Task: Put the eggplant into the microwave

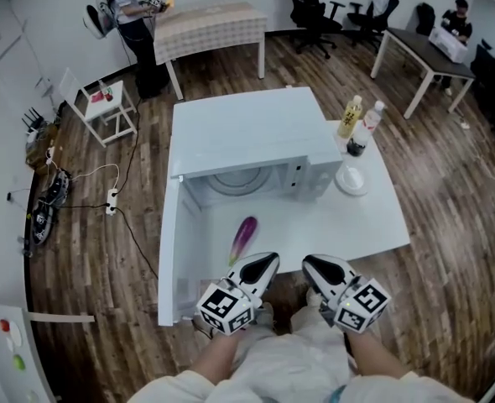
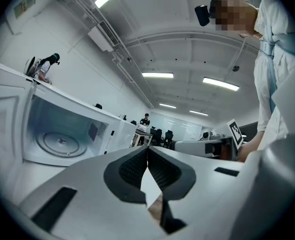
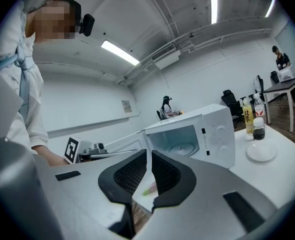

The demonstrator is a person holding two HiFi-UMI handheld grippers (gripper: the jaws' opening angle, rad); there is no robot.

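Note:
A purple eggplant (image 1: pixel 242 238) with a green stem lies on the white table (image 1: pixel 373 225), in front of the white microwave (image 1: pixel 247 133). The microwave's door (image 1: pixel 169 250) stands swung open to the left, and the glass turntable (image 2: pixel 60 143) inside is bare. My left gripper (image 1: pixel 268 262) is shut and empty near the table's front edge, just right of the eggplant. Beside it, my right gripper (image 1: pixel 309 263) is also shut and holds nothing. In the right gripper view the eggplant's stem end (image 3: pixel 148 189) shows just beyond the right gripper (image 3: pixel 149 153). The left gripper (image 2: pixel 147 149) points level, with the microwave (image 2: pixel 62 134) off to the left.
Two bottles (image 1: pixel 350 117) (image 1: pixel 372 116), a small dark jar (image 1: pixel 356 147) and a white dish (image 1: pixel 351 180) stand to the right of the microwave. Other tables, office chairs and people are at the back of the room. A power strip (image 1: pixel 111 201) and cables lie on the floor at left.

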